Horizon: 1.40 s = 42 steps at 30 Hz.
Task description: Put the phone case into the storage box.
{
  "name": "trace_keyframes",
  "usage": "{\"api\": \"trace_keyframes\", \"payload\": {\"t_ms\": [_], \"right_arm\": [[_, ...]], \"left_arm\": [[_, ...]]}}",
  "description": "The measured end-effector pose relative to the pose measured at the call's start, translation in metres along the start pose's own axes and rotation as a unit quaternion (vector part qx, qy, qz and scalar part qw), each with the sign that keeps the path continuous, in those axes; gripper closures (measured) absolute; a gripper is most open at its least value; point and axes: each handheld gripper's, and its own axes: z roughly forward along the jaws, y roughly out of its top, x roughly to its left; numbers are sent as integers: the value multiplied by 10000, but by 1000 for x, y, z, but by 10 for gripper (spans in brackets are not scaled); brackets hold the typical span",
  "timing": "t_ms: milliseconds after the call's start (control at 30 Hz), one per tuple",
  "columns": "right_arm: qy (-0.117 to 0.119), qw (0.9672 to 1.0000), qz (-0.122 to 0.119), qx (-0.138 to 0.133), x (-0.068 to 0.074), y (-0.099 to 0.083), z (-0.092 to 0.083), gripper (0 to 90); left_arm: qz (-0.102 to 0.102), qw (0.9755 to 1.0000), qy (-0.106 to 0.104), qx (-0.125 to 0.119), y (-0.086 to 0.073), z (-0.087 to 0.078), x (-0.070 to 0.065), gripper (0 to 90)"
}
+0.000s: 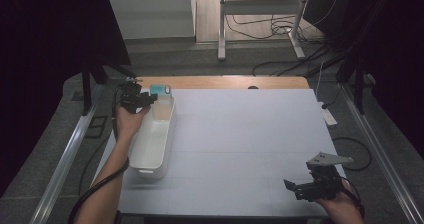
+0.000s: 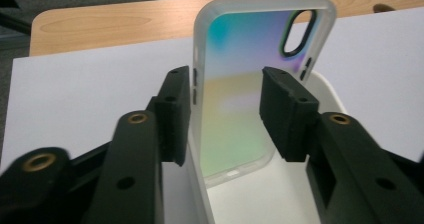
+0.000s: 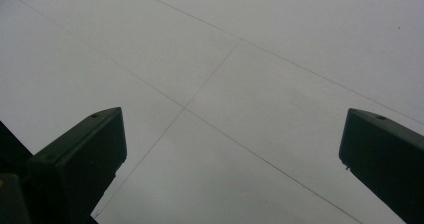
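While the phone case [image 2: 240,99] is leaning inside the white bin [image 1: 155,139], we are holding the left gripper [image 2: 225,114] half open around it, not pinching; the right gripper [image 3: 232,154] is gaping wide, empty.

Left gripper [image 2: 225,114]: matte black, two blocky jaws with brass-coloured rivets and small dark holes; black cable trails along the bare forearm. Right gripper [image 1: 296,186]: black body, grey three-cornered plate on top, black cable at the wrist.
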Motion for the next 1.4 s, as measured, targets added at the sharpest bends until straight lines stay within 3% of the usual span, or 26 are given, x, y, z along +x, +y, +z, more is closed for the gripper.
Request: {"api": "trace_keyframes", "payload": {"t_ms": [267,600,900,1133,1400], "right_arm": [[18,10000,-14,-11,0,0,0,0],[4,10000,-20,-6,1,0,0,0],[9,10000,-25,-7,1,0,0,0],[10,10000,-24,-1,1,0,0,0],[19,10000,-35,19,1,0,0,0]], "left_arm": [[37,9998,-174,-17,-2,-7,-1,412],[167,9993,-328,-67,-8,-16,-4,301],[223,9979,-590,-147,-12,-25,-9,213],[321,9958,-835,-178,-15,-30,-17,148],[349,9919,-1197,-241,-21,-36,-27,108]]}}
